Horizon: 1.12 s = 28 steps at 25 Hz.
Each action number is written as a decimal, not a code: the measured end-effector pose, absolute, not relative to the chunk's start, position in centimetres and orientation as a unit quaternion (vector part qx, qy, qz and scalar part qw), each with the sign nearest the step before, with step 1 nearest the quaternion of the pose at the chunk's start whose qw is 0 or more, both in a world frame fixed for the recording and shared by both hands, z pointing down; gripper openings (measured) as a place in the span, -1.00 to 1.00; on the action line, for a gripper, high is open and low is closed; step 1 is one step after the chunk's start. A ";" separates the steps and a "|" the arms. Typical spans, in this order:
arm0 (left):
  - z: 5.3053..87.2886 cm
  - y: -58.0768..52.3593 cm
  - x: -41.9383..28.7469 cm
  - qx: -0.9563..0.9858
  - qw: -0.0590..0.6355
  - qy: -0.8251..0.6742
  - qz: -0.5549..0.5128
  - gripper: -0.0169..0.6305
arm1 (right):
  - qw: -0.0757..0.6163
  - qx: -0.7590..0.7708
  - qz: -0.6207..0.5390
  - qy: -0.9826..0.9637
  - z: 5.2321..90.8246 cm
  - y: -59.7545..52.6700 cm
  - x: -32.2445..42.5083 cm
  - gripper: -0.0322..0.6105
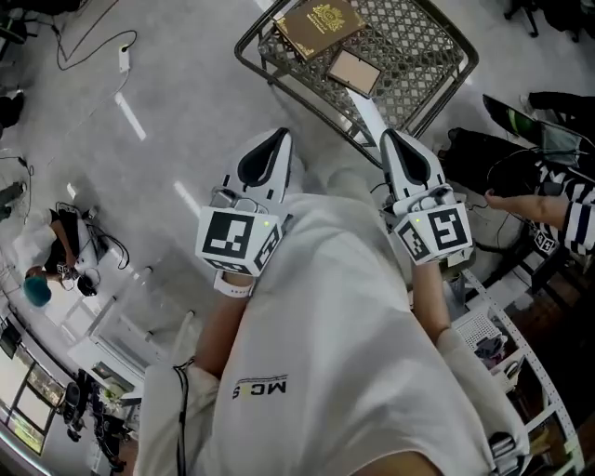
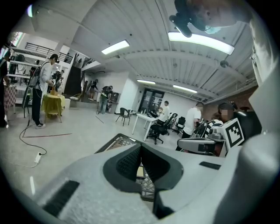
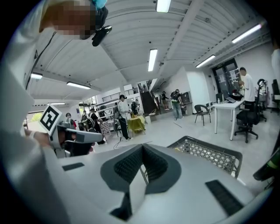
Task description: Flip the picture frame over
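A small picture frame [image 1: 354,72] with a tan face and dark edge lies flat on a metal mesh table [image 1: 437,56]. Beside it lies a brown board with a gold emblem [image 1: 319,23]. My left gripper [image 1: 277,136] and right gripper [image 1: 390,138] are held side by side near my chest, short of the table's near edge, touching nothing. Both point toward the table with jaws together and nothing between them. In the left gripper view the shut left gripper [image 2: 141,146] faces the mesh table [image 2: 114,142]. In the right gripper view the shut right gripper [image 3: 142,146] has the mesh table [image 3: 210,153] to its right.
A white wire rack [image 1: 521,372] stands at my right, near a person's striped sleeve [image 1: 558,209]. A cable with a plug block [image 1: 123,60] trails on the grey floor at left. Several people, chairs [image 2: 124,114] and white desks [image 3: 227,109] fill the room beyond.
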State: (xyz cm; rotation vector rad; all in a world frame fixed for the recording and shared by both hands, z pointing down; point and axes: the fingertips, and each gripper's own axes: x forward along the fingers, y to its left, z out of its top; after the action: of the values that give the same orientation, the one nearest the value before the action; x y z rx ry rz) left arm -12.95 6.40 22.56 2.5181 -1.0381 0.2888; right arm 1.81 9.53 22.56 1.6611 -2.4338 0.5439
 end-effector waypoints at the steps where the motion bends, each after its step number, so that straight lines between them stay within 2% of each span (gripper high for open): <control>1: 22.5 5.4 -13.2 0.899 0.200 -0.377 0.100 -0.87 | 0.074 0.552 0.182 -0.810 22.6 8.7 1.7 -0.85; 28: 26.8 0.3 -5.7 0.864 0.249 -0.415 0.138 -0.87 | 0.131 0.420 0.188 -0.878 27.5 0.2 4.6 -0.84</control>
State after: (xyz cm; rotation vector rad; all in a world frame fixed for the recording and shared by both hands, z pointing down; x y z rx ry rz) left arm -5.71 0.34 26.84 2.3551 -1.1306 0.3747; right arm 4.60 0.21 27.54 1.2184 -2.5505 0.5467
